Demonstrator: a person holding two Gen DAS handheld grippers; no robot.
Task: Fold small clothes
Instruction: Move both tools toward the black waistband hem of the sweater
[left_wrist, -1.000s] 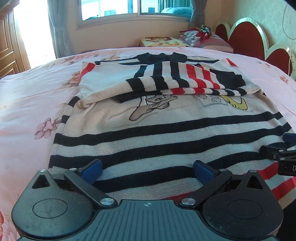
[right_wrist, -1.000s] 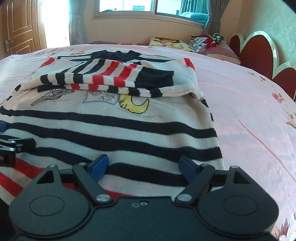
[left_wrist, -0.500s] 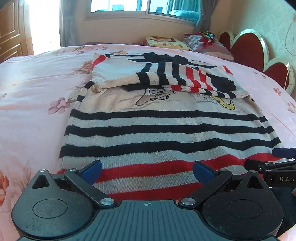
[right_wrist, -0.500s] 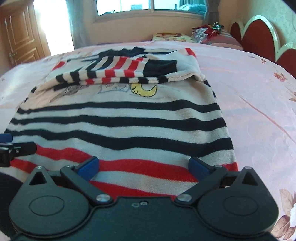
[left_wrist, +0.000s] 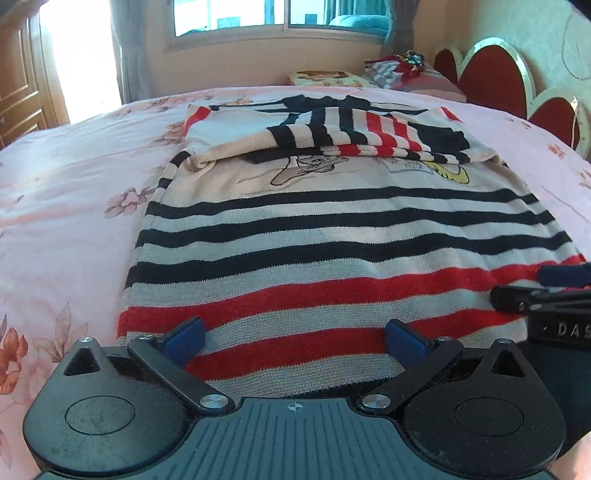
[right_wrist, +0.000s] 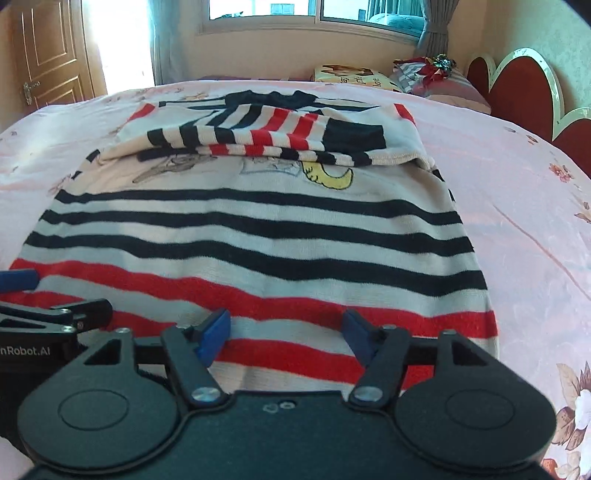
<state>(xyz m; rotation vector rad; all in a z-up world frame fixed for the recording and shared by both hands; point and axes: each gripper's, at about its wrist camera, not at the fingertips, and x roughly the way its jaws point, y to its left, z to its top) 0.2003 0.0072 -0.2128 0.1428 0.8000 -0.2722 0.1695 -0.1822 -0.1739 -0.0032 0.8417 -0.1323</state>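
Note:
A cream knit sweater (left_wrist: 332, 229) with black and red stripes lies flat on the bed, its sleeves (left_wrist: 351, 133) folded across the chest. My left gripper (left_wrist: 293, 332) stands open over the red-striped hem near the sweater's left corner. My right gripper (right_wrist: 286, 328) hovers over the same hem of the sweater (right_wrist: 258, 229) toward its right side. Its jaws are closing, with hem fabric lying between the blue pads (right_wrist: 216, 328), which do not press it. Each gripper shows at the edge of the other's view: the right gripper (left_wrist: 546, 295), the left gripper (right_wrist: 55, 306).
The pink floral bedsheet (left_wrist: 66, 206) spreads around the sweater. Pillows (right_wrist: 351, 75) and folded bedding (left_wrist: 402, 70) lie at the far end by a red heart-shaped headboard (right_wrist: 517, 88). A window (left_wrist: 280, 14) and a wooden door (right_wrist: 48, 59) stand beyond.
Both grippers have drawn back toward the near hem, so the red stripes have come into view. The right jaws widened, then narrowed.

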